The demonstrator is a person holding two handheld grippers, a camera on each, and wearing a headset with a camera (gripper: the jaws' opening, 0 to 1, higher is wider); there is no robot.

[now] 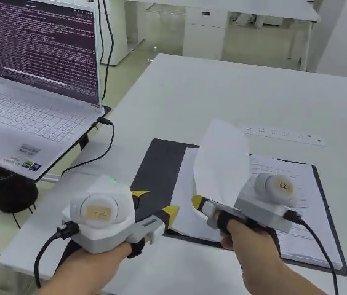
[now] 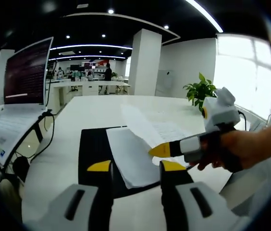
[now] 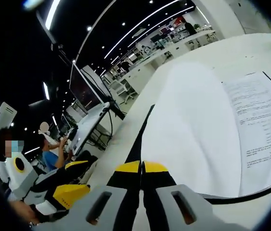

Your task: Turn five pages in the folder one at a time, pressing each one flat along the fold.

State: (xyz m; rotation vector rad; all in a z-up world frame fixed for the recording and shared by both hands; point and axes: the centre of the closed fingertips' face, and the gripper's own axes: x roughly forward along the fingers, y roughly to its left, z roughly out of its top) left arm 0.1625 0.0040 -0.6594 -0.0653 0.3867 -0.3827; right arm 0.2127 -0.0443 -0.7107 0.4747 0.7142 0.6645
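Bright office (image 2: pixel 145 62); white workbench (image 1: pixel 223 92) with laptop (image 1: pixel 32 117), folder (image 1: pixel 155 166), raised page (image 1: pixel 223 160)

The black folder (image 1: pixel 160 165) is lying open and flat. One white page (image 1: pixel 223 157) is standing raised and curling above the fold, its lower edge being pinched by the right gripper (image 1: pixel 197 201). Printed pages (image 1: pixel 287 178) are lying flat on the right half. A white sheet (image 2: pixel 130 163) is lying on the left half.
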